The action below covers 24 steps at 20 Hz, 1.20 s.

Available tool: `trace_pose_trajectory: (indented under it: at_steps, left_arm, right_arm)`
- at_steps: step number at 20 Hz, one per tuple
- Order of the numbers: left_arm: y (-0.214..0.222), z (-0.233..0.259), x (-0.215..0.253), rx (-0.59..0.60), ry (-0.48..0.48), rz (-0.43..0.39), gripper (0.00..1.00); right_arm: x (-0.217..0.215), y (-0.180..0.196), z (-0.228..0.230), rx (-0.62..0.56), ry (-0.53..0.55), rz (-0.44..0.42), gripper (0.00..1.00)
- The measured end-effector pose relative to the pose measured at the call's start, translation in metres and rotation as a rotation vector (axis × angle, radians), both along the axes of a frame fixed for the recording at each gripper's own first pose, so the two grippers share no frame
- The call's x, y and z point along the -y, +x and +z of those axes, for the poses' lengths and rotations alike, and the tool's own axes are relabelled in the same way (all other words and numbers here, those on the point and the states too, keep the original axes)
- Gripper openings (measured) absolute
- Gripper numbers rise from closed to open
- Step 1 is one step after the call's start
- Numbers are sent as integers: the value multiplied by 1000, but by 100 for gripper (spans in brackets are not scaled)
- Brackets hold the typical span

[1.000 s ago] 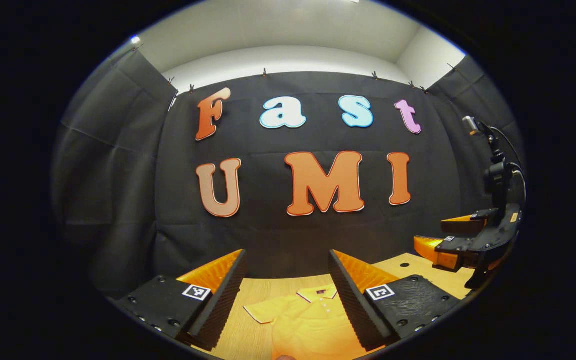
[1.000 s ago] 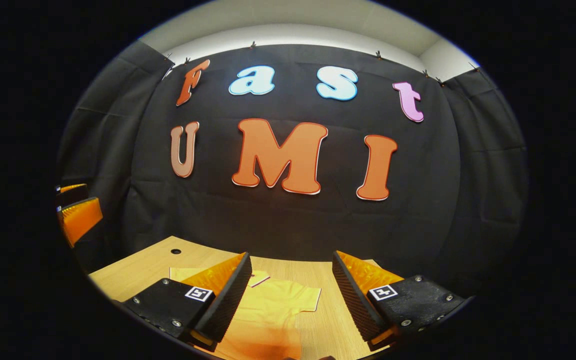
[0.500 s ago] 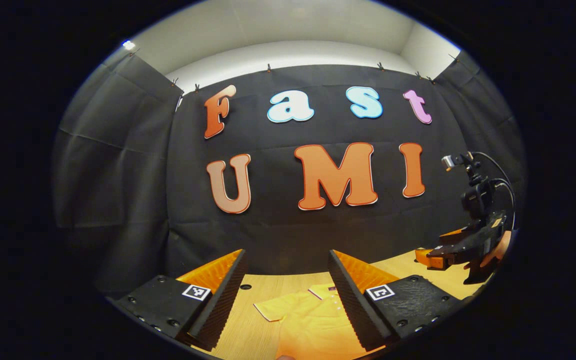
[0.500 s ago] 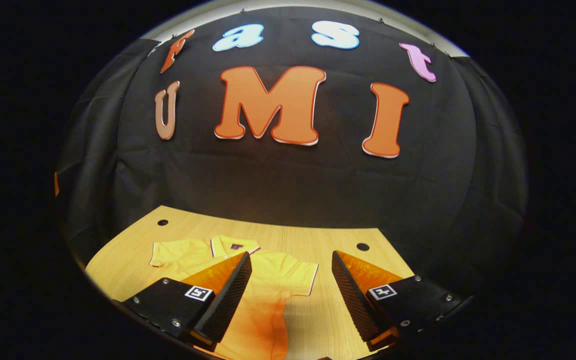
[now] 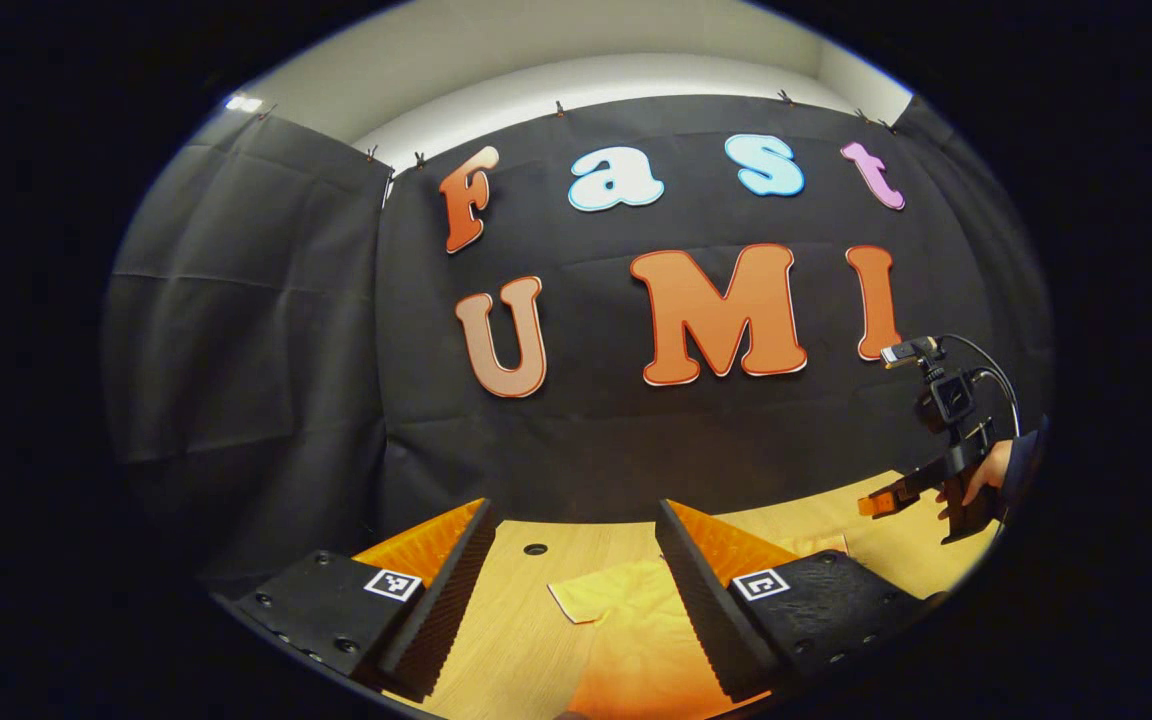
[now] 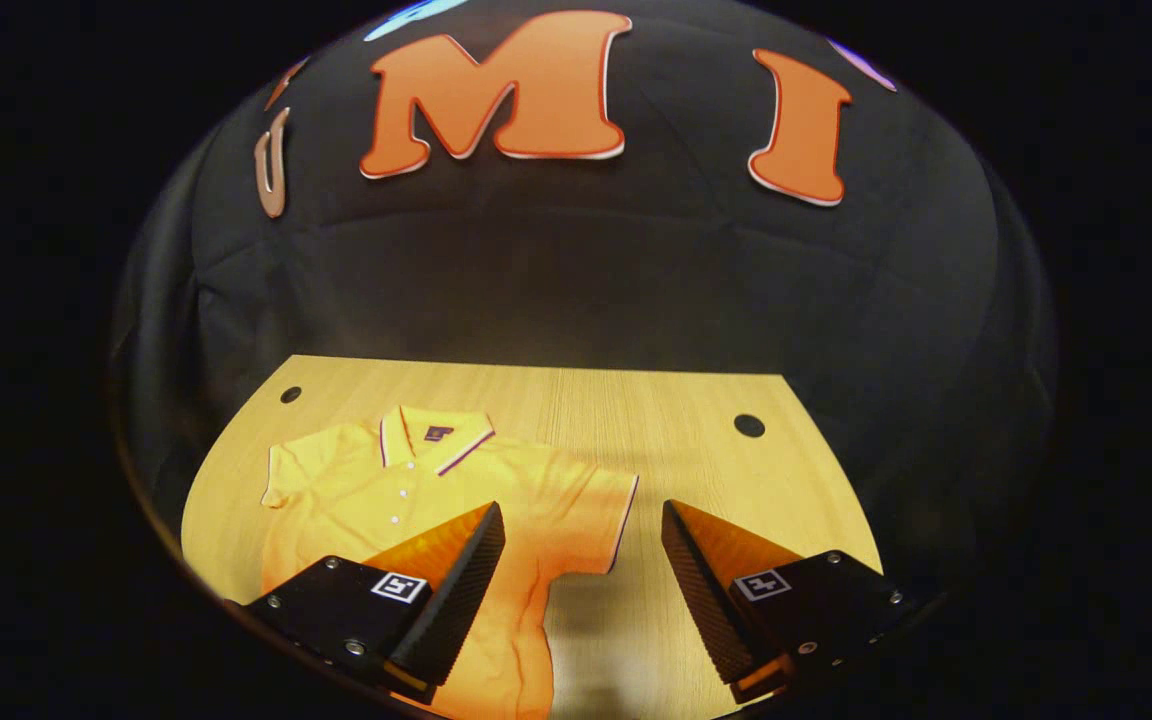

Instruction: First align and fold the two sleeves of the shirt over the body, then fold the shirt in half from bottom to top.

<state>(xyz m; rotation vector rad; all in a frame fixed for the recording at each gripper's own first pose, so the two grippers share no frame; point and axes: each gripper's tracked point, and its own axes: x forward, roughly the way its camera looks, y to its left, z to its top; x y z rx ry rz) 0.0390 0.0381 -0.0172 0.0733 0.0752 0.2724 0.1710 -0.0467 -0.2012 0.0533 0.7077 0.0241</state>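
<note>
Right, I've got both grippers up off the counter [image 6: 636,400] w/ nothing in them. In the right gripper view the right gripper [image 6: 583,560] has its jaws spread wide, gap between them empty, hanging above the yellow polo shirt [image 6: 416,500]. Shirt lies flat on the counter, front up, collar [image 6: 433,440] toward the back wall, buttons visible down the placket. Its sleeve on the view's right [image 6: 601,515] lies spread out to the side, dark-trimmed cuff sitting in the gap between my jaws but well below them, not touching. Sleeve on the view's left [image 6: 281,480] also out flat, near the counter's left edge. Neither sleeve folded yet. Lower body of the shirt runs under the left-hand finger and out of sight. Two round holes in the counter, one near the back left corner [image 6: 290,394], one back right [image 6: 749,425]. In the left gripper view the left gripper [image 5: 573,570] also has jaws spread apart, nothing between, w/ one sleeve [image 5: 601,598] below the gap on the counter [image 5: 496,640]. Over at the far right of that view I see the right gripper [image 5: 881,500] held by a hand [image 5: 986,470], above the counter; can't tell its jaw state from there.
</note>
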Motion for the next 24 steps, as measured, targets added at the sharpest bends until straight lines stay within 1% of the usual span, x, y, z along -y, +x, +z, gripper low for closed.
trace_pose_trajectory:
  at_steps: [2, 6, 9, 12, 15, 19, 20, 21, 23, 24]
  left_arm:
    - [2, -6, -1, -21, 3, 22, 97]
    - [7, -18, -8, -66, 10, 80, 97]
    - [7, -27, -12, -99, 1, 123, 97]
    - [2, -41, -13, -143, -3, 152, 97]
    - [-7, -48, -5, -178, 6, 170, 97]
    - [-11, -50, 1, -207, 33, 180, 98]
    - [-11, -52, 2, -213, 37, 181, 97]
    - [-9, -55, 4, -222, 41, 183, 98]
    - [-9, -56, 7, -237, 46, 181, 98]
    - [-11, -58, 9, -240, 49, 183, 99]
  right_arm:
    - [7, 10, -27, -109, 34, -11, 95]
    - [12, 20, -84, -364, 106, -26, 94]
    - [15, 27, -119, -500, 97, 0, 92]
    - [7, 31, -145, -598, 128, 12, 87]
    - [3, 38, -167, -650, 125, 12, 84]
    - [3, 54, -183, -661, 81, 13, 82]
    - [2, 57, -186, -666, 76, 8, 81]
    - [1, 56, -190, -684, 65, 8, 81]
    - [2, 61, -190, -682, 42, 8, 77]
    - [1, 62, -188, -687, 39, 11, 74]
